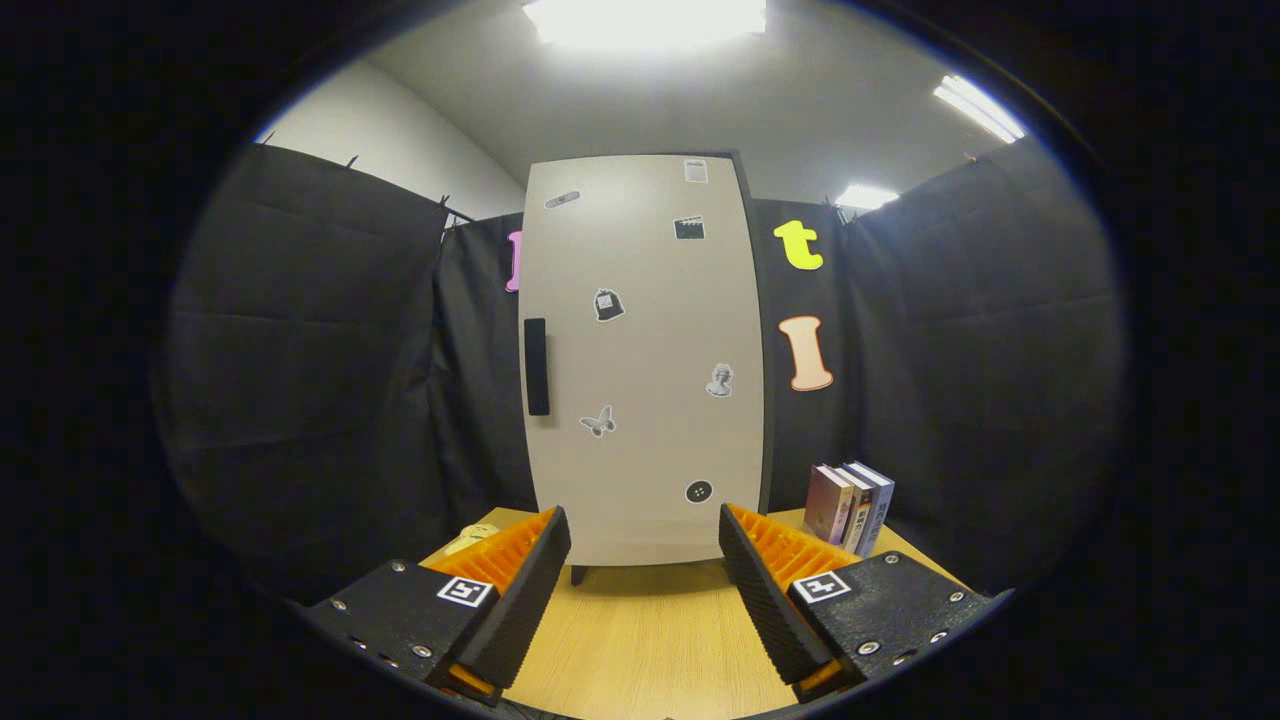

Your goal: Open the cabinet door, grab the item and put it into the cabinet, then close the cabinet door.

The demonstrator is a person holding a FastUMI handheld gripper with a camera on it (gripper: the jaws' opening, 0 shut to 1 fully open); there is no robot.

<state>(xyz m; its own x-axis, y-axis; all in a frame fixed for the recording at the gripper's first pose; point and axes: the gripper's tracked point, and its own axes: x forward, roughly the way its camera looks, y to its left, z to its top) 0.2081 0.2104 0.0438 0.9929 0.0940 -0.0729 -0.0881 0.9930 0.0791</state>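
Spread wide and holding nothing, the gripper (645,570) is seen low over the wooden table (650,640), with bare tabletop between its two fingers and the cabinet straight ahead at twelve o'clock.

At about ten o'clock from the left finger, a small yellow object (472,539) is found lying on the table, partly hidden behind that finger; its kind cannot be told, though it may be judged to be the item meant for the cabinet. Further right, the black handle (537,366) is seen set upright near the left edge of the cabinet door (640,360). The door is shown flat and shut, pale in colour and dotted with small stickers, among them a butterfly and a round button shape. The cabinet is carried on short dark feet on the table, just beyond the fingertips. At about two o'clock from the right finger, a short row of books (850,505) is stood upright near the cabinet's right side.

Nothing of the task is judged done: the door is not yet opened, the item is not yet gripped, and nothing is placed inside. All steps are left, beginning with the handle, which is to be reached up and to the left of the open fingers.
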